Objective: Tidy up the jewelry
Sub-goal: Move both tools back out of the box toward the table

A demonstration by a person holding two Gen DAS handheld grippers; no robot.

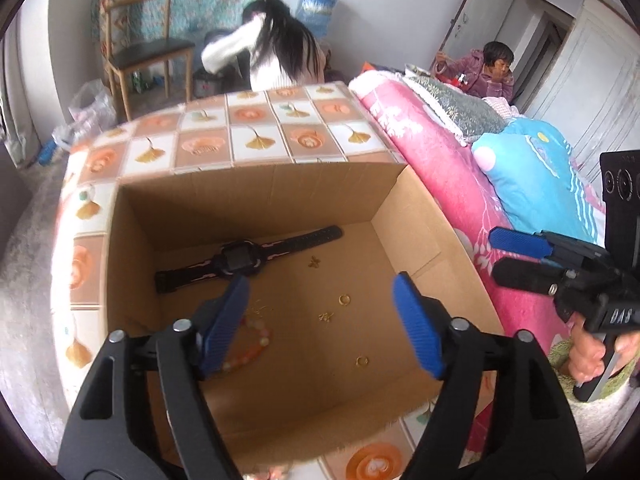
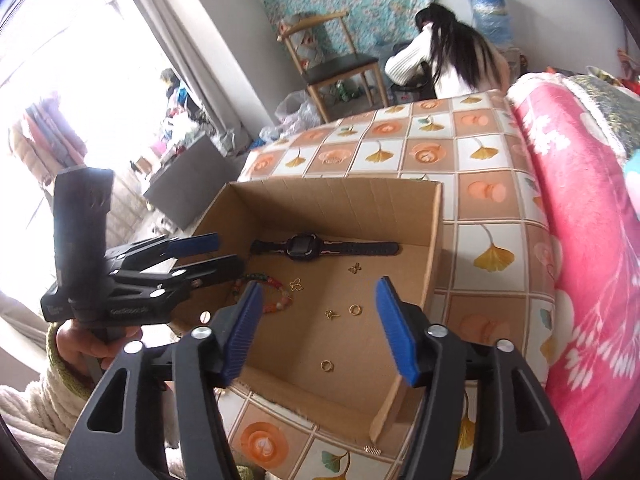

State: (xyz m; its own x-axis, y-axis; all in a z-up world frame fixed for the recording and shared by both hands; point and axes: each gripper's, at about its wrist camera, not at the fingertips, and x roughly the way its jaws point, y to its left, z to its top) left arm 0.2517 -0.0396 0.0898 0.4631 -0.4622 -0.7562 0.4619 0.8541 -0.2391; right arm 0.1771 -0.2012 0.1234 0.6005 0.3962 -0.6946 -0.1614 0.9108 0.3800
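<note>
An open cardboard box (image 1: 256,196) (image 2: 320,200) stands on a tablecloth with a tile pattern. On its floor lie a black watch (image 1: 240,260) (image 2: 304,246), a bead bracelet (image 1: 256,344) (image 2: 276,296), gold rings (image 1: 344,299) (image 2: 354,309) and small gold charms (image 1: 314,262) (image 2: 355,267). My left gripper (image 1: 320,320) (image 2: 230,254) hangs open above the box's near left part, its jaws wide apart and nothing between them. My right gripper (image 2: 320,320) (image 1: 496,254) is open over the box's near edge, holding nothing.
A tiny gold piece (image 2: 372,450) lies on the tablecloth (image 2: 492,208) in front of the box. A pink blanket (image 1: 440,152) and a blue pillow (image 1: 532,168) crowd the right side. A chair (image 1: 140,52) and two people are beyond the table.
</note>
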